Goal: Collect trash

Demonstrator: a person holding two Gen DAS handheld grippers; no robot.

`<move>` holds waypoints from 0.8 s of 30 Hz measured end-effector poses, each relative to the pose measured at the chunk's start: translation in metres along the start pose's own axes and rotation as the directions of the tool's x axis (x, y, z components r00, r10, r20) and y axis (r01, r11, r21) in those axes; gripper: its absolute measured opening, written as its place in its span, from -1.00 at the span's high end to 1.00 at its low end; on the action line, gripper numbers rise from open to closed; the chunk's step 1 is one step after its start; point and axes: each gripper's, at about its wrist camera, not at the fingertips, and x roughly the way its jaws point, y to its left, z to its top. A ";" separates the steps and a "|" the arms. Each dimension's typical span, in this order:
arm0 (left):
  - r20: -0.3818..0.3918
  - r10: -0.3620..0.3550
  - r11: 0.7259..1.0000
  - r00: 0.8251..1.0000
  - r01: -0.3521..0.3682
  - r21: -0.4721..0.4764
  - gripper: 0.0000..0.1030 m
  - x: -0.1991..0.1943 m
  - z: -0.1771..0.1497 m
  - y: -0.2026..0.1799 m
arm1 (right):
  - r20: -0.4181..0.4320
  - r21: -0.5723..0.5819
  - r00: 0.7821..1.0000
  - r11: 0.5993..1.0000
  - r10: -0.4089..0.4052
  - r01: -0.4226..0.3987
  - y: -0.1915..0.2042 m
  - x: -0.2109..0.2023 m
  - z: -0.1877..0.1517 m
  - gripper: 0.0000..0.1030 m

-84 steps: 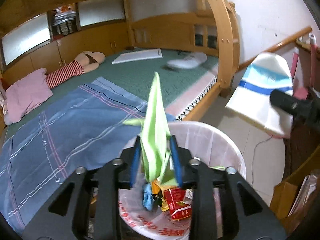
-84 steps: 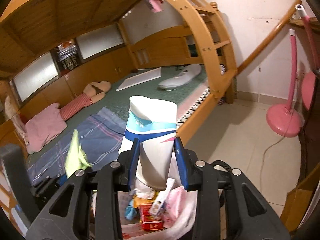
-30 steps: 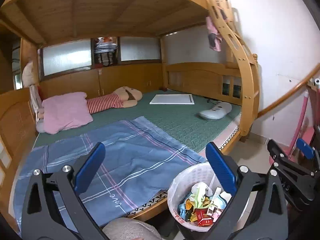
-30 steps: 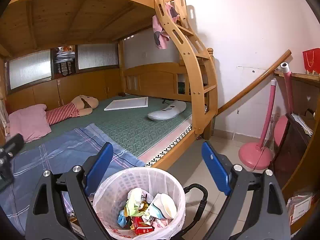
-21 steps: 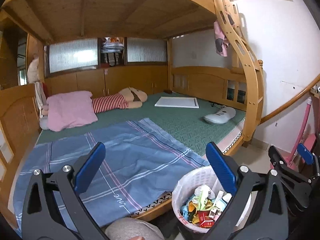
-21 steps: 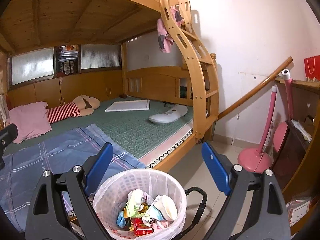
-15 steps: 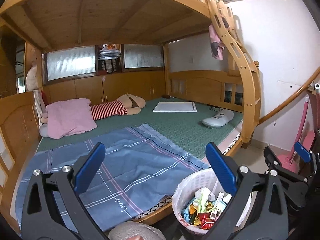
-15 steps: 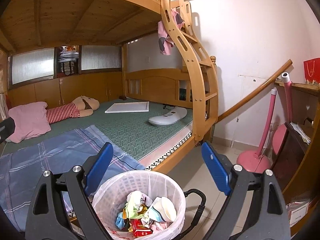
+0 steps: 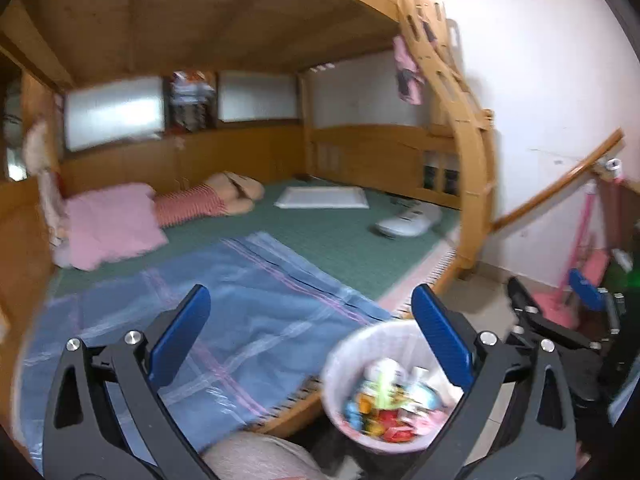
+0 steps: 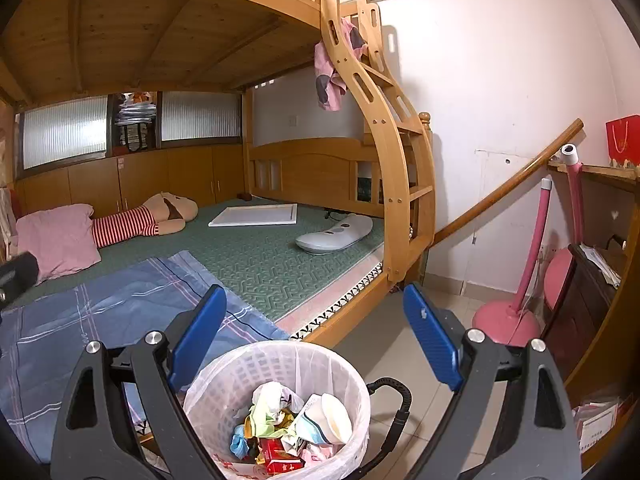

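Note:
A white mesh trash bin point(image 10: 256, 368) with a plastic liner stands on the floor beside the bed, below and between my right gripper's fingers. In it lie a paper cup point(image 10: 330, 416), a green wrapper point(image 10: 264, 418), a red pack point(image 10: 280, 456) and other scraps. My right gripper point(image 10: 314, 308) is open, with nothing held. The left wrist view is blurred. There my left gripper point(image 9: 308, 308) is open too, the bin point(image 9: 384, 330) sits low under its right finger, and the right gripper point(image 9: 548, 292) shows at the far right.
A wooden bunk bed point(image 10: 344, 320) with a curved ladder point(image 10: 392, 168) fills the left. On it lie a blue blanket point(image 10: 100, 320), a pink pillow point(image 10: 56, 240) and a striped doll point(image 10: 132, 220). A pink stand point(image 10: 508, 324) and a dark cabinet point(image 10: 580, 300) stand right. A person's knee point(image 9: 256, 456) shows below.
Earlier the left gripper held the green wrapper and the right held the paper cup over the bin. Both pieces now lie in the bin, and both grippers are open and drawn back.

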 end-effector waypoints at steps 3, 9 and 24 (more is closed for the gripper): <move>-0.035 -0.112 0.994 0.993 0.112 -0.012 -0.94 0.006 -0.004 -0.001 | 0.011 -0.001 1.000 1.000 0.000 0.000 0.000 -0.001 0.000 -0.71; 0.011 -0.172 0.985 0.985 0.172 0.016 -0.94 0.000 -0.011 -0.013 | 0.011 0.005 1.000 1.000 -0.010 0.010 0.000 0.000 -0.002 -0.71; 0.020 -0.031 0.998 0.999 0.030 0.062 -0.94 0.004 -0.008 -0.022 | -0.011 0.005 1.000 1.000 -0.021 0.021 -0.004 0.005 -0.006 -0.72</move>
